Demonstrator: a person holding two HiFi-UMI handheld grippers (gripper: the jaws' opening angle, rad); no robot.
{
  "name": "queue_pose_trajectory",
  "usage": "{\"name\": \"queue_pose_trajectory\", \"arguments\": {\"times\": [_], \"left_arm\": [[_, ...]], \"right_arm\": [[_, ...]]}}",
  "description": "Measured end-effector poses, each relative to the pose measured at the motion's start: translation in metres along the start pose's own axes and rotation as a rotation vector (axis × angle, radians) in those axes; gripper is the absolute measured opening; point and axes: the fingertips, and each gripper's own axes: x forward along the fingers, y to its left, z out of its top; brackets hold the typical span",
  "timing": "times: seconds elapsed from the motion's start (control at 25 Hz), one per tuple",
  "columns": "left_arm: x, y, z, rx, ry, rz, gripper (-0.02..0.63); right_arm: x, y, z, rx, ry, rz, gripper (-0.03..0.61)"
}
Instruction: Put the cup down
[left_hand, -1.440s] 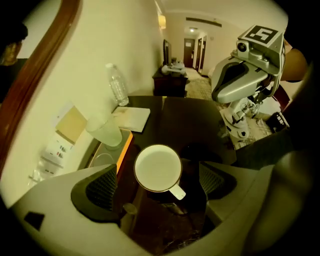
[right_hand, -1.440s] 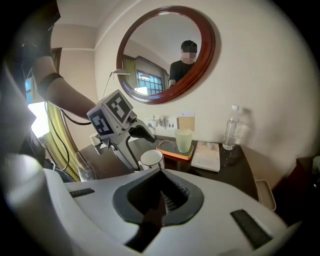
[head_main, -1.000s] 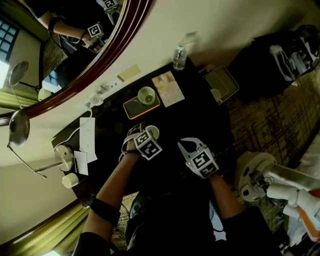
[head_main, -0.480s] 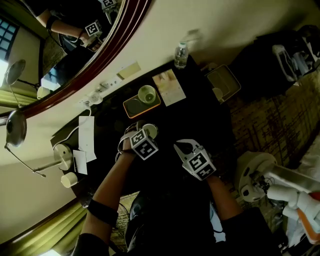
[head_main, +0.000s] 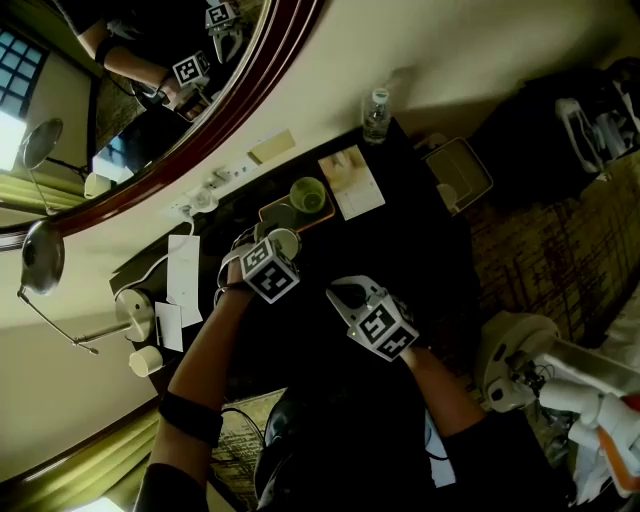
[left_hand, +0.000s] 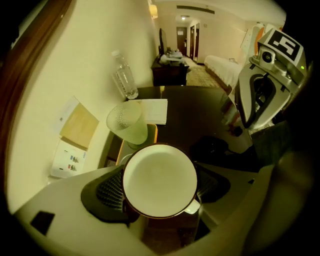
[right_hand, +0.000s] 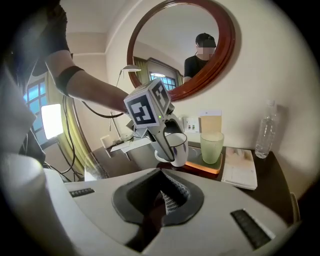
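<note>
The left gripper's (right_hand: 172, 150) pads (left_hand: 107, 190) have just been closing and now clasp the white cup (left_hand: 160, 180) across its body, one at 9 o'clock and one at 3. The handle (left_hand: 192, 206) sits free at 5 o'clock. This grip holds the cup upright, mouth up, so it can probably be set down level. The cup is empty and appears to hang just above a white saucer (right_hand: 158, 156) on the dark desk (left_hand: 200, 115). At 11 o'clock of the cup, a frosted green tumbler (left_hand: 127, 122) stands on an orange-edged tray (left_hand: 152, 131); I cannot tell what is in it. Farther along at 11 o'clock, a capped water bottle (left_hand: 125, 75) stands against the wall. The right gripper (right_hand: 165, 200) is clenched on nothing and is held back, likely to keep out of the way.
</note>
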Motion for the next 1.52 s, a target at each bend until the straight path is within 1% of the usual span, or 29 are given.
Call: {"name": "queue_pose_trajectory", "arguments": {"times": [0.2, 0.32, 0.52, 0.6, 0.8, 1.08, 1.24, 1.36, 1.52], "left_arm": [[-0.005, 0.033, -0.001, -0.008, -0.001, 0.020, 0.402], [-0.004, 0.049, -0.002, -0.022, -0.003, 0.023, 0.402], [0.005, 0.066, -0.001, -0.041, -0.011, 0.021, 0.402], [0.005, 0.071, 0.002, -0.038, -0.012, 0.026, 0.402], [0.014, 0.073, 0.001, -0.057, -0.003, -0.006, 0.402], [0.014, 0.077, 0.008, -0.101, -0.023, -0.034, 0.403], [0.012, 0.077, 0.012, -0.116, -0.054, -0.044, 0.404], [0.012, 0.078, 0.014, -0.117, -0.079, -0.031, 0.407], [0.009, 0.079, 0.015, -0.123, -0.094, -0.005, 0.436]], "right_arm": [[0.022, 0.015, 0.018, -0.051, -0.013, 0.066, 0.005], [0.031, 0.019, 0.028, -0.076, -0.024, 0.090, 0.005], [0.043, 0.023, 0.027, -0.056, -0.017, 0.126, 0.005], [0.044, 0.021, 0.026, -0.054, -0.018, 0.127, 0.005], [0.040, 0.011, 0.029, -0.057, -0.011, 0.104, 0.005], [0.039, 0.006, 0.022, -0.045, -0.004, 0.098, 0.005], [0.041, 0.005, 0.017, -0.036, -0.001, 0.098, 0.005], [0.043, 0.005, 0.013, -0.029, 0.000, 0.101, 0.005], [0.042, 0.007, 0.013, -0.020, 0.002, 0.106, 0.005]]}}
